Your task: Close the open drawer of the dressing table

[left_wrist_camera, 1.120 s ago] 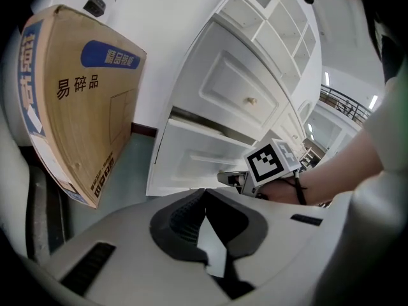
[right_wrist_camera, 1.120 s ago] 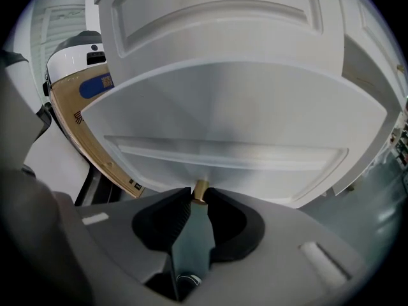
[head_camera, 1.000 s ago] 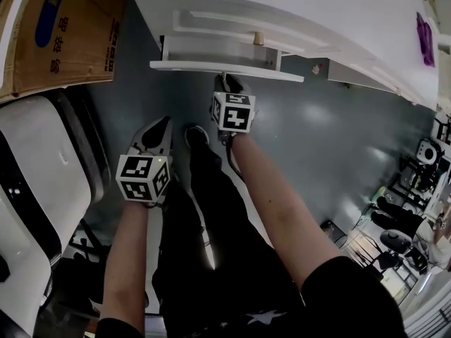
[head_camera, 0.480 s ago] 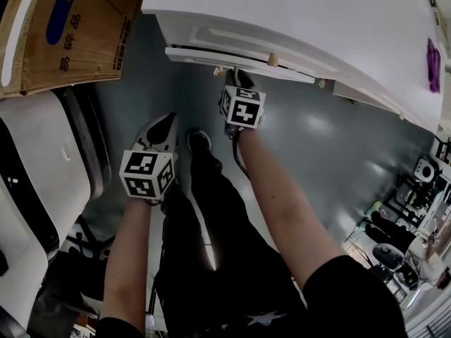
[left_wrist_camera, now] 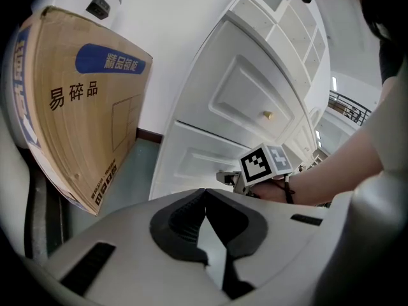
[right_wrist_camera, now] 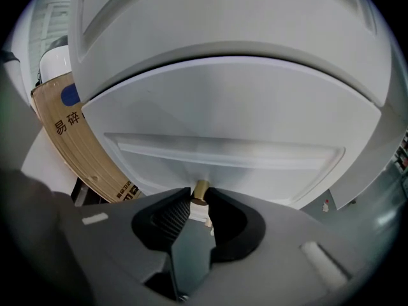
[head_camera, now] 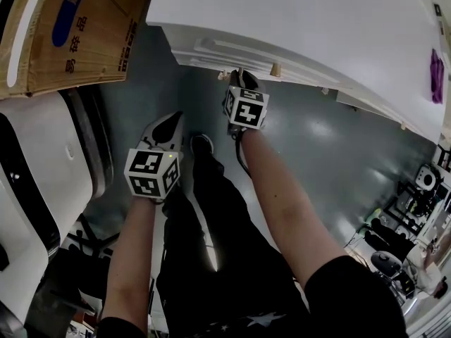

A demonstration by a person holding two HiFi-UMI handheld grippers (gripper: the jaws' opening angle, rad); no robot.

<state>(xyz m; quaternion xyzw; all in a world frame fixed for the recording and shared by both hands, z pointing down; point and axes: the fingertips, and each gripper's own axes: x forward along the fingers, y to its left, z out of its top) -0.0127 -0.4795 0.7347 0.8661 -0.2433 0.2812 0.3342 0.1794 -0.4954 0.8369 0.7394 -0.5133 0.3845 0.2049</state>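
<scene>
Right hand-held gripper [right_wrist_camera: 199, 201] apparently pinching brass drawer knob [right_wrist_camera: 201, 190].

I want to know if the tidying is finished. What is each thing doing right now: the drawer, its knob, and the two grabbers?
Drawer: pushed in, looks closed.
Knob: pinched between the right gripper's jaw tips.
Right gripper: shut on the knob.
Left gripper: shut, holding nothing, away from the drawer.
</scene>
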